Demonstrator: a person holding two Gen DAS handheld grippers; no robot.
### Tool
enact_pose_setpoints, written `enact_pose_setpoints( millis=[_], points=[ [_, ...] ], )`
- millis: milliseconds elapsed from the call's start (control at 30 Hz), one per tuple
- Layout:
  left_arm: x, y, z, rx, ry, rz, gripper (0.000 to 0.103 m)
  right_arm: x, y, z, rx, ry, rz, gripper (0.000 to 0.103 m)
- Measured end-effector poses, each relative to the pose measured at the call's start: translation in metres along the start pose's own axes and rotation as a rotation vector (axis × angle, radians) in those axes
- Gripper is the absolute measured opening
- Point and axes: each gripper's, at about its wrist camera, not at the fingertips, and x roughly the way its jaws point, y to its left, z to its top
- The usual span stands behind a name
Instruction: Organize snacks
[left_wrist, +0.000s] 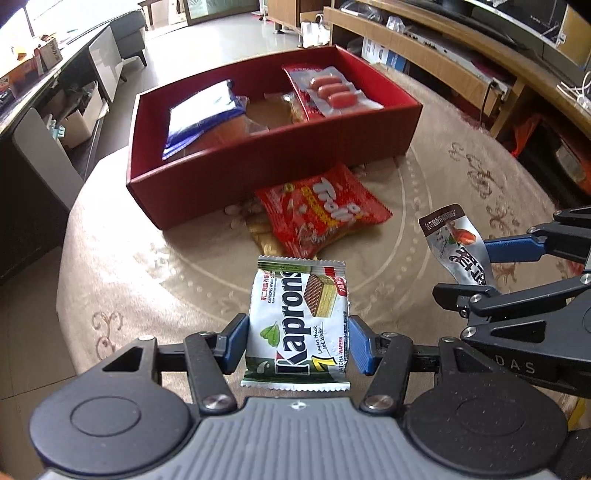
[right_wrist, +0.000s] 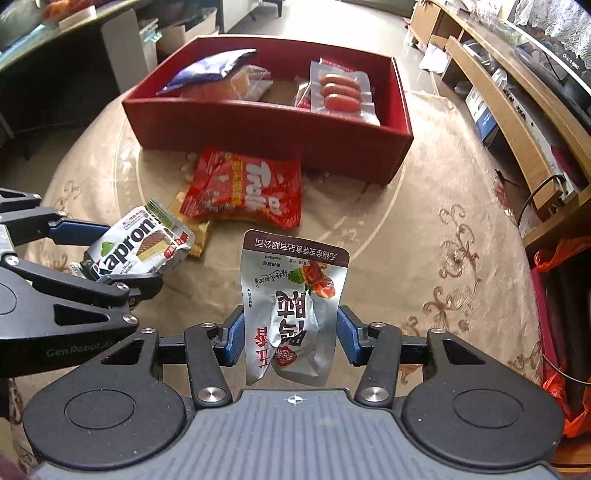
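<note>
My left gripper (left_wrist: 297, 343) is shut on a white and green Kaprons wafer pack (left_wrist: 297, 321), held above the round table. That pack (right_wrist: 142, 249) shows at the left of the right wrist view, in the left gripper (right_wrist: 110, 254). My right gripper (right_wrist: 291, 334) is shut on a silver pouch with dark red print (right_wrist: 295, 306). The same pouch (left_wrist: 456, 242) hangs in the right gripper (left_wrist: 480, 258) at the right of the left wrist view. Ahead stands an open red box (left_wrist: 273, 157) (right_wrist: 266, 125) holding a sausage pack (left_wrist: 330, 90) (right_wrist: 341, 92), a blue and white packet (left_wrist: 201, 110) (right_wrist: 214, 68) and an orange packet (right_wrist: 229, 86).
A red Trolli bag (left_wrist: 321, 212) (right_wrist: 245, 188) lies on the beige patterned tablecloth (left_wrist: 147, 280) (right_wrist: 424, 240) in front of the box, over a tan packet (right_wrist: 199, 230). A wooden shelf unit (left_wrist: 461, 66) (right_wrist: 517, 110) stands at the right, a dark cabinet (left_wrist: 33, 147) at the left.
</note>
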Motion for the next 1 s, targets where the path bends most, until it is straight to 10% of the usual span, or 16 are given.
enact_pose_setpoints(
  millis=[1000],
  points=[
    [-0.029,0.029,0.077,-0.14,-0.173,0.034,0.053,-0.024,-0.019,0.071,0.114,-0.173,-0.027,0.059]
  ],
)
